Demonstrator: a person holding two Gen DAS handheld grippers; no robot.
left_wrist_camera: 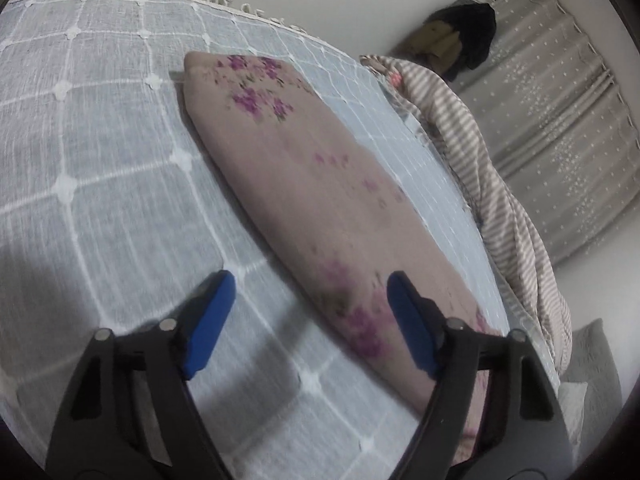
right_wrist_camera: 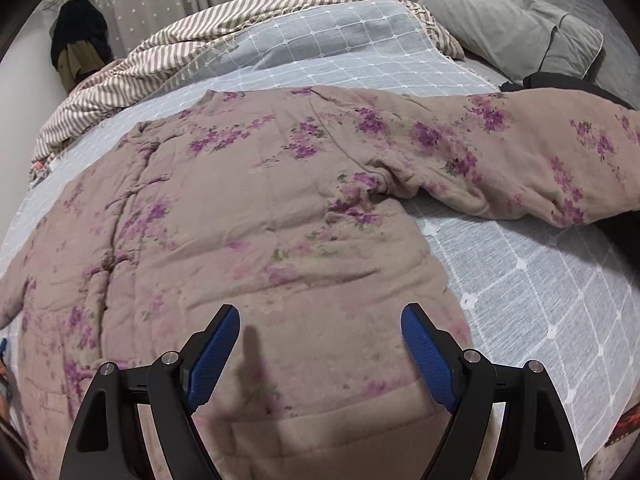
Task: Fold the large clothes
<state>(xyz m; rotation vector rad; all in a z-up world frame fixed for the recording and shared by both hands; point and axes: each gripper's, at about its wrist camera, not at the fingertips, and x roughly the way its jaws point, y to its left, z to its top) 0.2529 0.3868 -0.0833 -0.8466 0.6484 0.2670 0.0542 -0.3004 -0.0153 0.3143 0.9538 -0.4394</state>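
Right fingers [right_wrist_camera: 320, 328] spread, empty — floral jacket [right_wrist_camera: 248, 216] spread flat just beneath

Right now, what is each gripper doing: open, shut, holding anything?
Left gripper: jaws open, holding nothing, over the floral jacket sleeve.
Right gripper: jaws open, holding nothing, above the jacket's body.

- The bed [right_wrist_camera: 540, 280] has a pale blue cover with white squares.
- A flowery padded jacket [right_wrist_camera: 248, 216] lies spread flat on it.
- A striped blanket [right_wrist_camera: 168, 52] is bunched at the bed's far edge.
- A grey pillow [right_wrist_camera: 508, 20] lies at a corner.
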